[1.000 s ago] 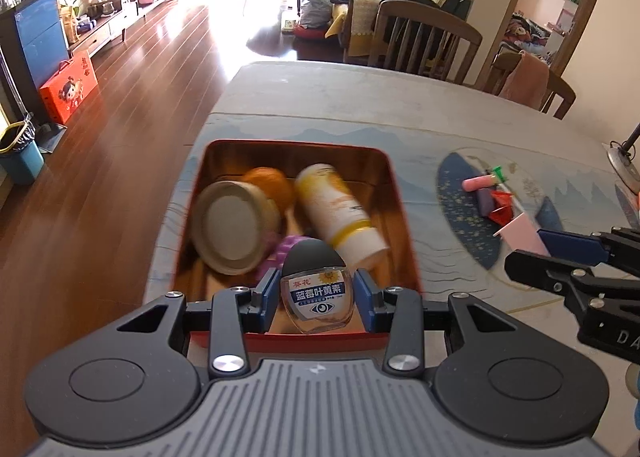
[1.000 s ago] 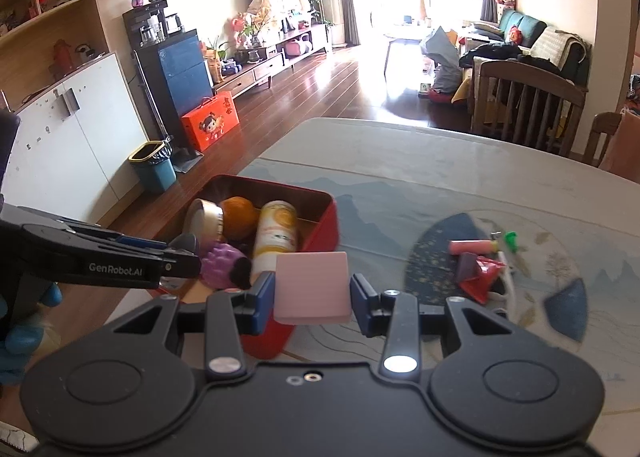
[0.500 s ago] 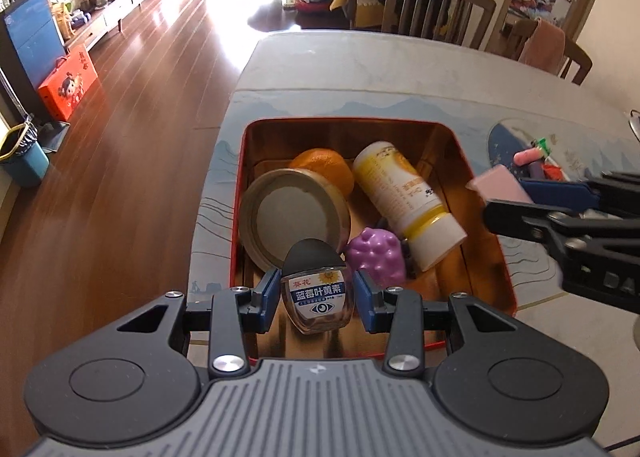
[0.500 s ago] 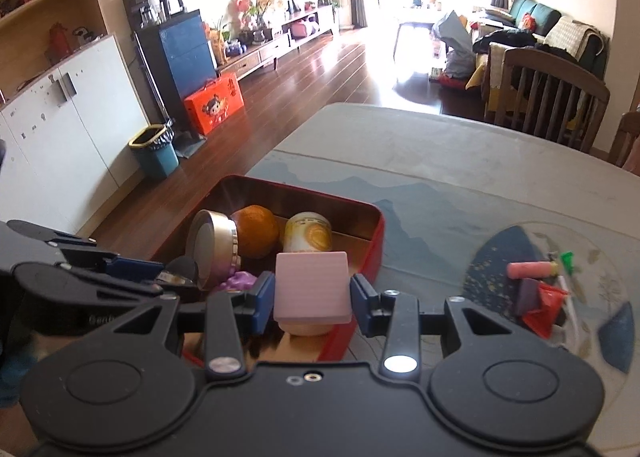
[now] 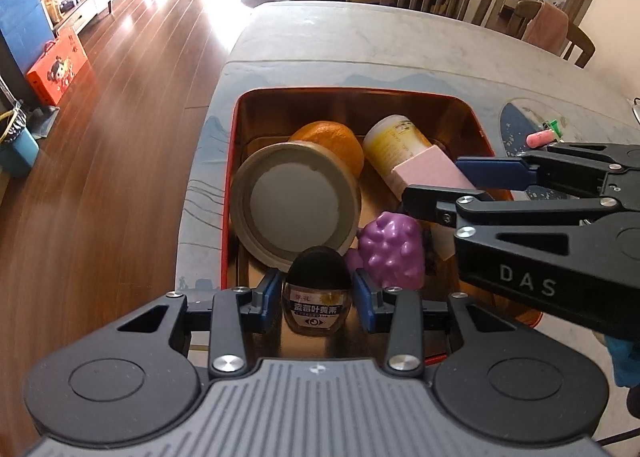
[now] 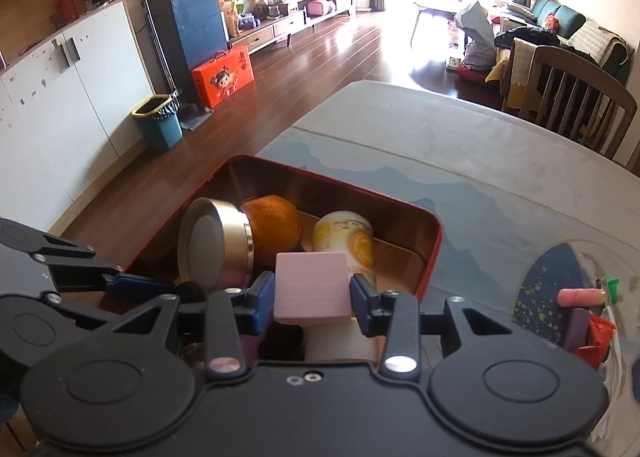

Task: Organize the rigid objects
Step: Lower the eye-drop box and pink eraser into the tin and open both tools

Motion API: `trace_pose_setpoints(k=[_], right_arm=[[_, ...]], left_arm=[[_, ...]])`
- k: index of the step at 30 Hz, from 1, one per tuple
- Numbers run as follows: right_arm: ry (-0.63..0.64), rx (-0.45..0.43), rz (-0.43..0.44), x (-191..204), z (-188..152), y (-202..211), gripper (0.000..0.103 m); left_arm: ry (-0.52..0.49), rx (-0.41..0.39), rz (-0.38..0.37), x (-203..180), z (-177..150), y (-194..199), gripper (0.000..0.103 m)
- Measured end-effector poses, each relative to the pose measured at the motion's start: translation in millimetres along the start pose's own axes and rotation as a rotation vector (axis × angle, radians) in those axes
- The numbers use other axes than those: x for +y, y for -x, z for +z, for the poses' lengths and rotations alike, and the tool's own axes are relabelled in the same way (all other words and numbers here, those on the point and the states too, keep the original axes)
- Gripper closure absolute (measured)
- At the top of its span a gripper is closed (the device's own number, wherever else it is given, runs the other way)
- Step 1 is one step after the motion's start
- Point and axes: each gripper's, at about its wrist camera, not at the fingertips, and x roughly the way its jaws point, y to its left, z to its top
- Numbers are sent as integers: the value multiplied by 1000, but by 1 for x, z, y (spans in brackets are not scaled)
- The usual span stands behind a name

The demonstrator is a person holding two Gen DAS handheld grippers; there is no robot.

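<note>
Left gripper (image 5: 316, 299) clamped on small black-capped bottle (image 5: 317, 297), low over near end of red tin (image 5: 480, 129). Right gripper (image 6: 313, 295) gripping pink block (image 6: 310, 287) above tin, over yellow bottle (image 6: 344, 235).

Left gripper (image 5: 316, 299) sits over the near end of the tin box (image 5: 476, 125), a small bottle (image 5: 316, 289) between its 2 pads. Just ahead-left of it a round tin (image 5: 294, 203) leans on its side; behind that, an orange (image 5: 332, 141). Ahead-right, touching the bottle's side, a knobbly toy (image 5: 390, 249). Further ahead-right a cylinder bottle (image 5: 396, 145) lies lengthwise. Right gripper (image 6: 313, 299) comes in from the right over the box, a block (image 6: 311, 283) between its pads, above the cylinder bottle (image 6: 346, 241). Box stands on the table (image 6: 460, 137) near its left edge. Right of the box, well apart, small items (image 6: 584, 297) lie on the table. Chair (image 6: 576, 93) behind the table's far edge.
</note>
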Motion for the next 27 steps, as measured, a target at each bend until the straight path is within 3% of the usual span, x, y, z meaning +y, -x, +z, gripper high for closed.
trace_pose_setpoints(k=[15,24,27], right_arm=[[-6,9,-5,1,2,4,59],[-33,-13,0,-4,-3,25,58],[-45,-25,2,-4,-4,35,50]], left_arm=[[15,-11,-11,3,-2,3,64],[7,-49,-24,-4,-7,18,52],[1,-73,-24,-7,-8,28,47]])
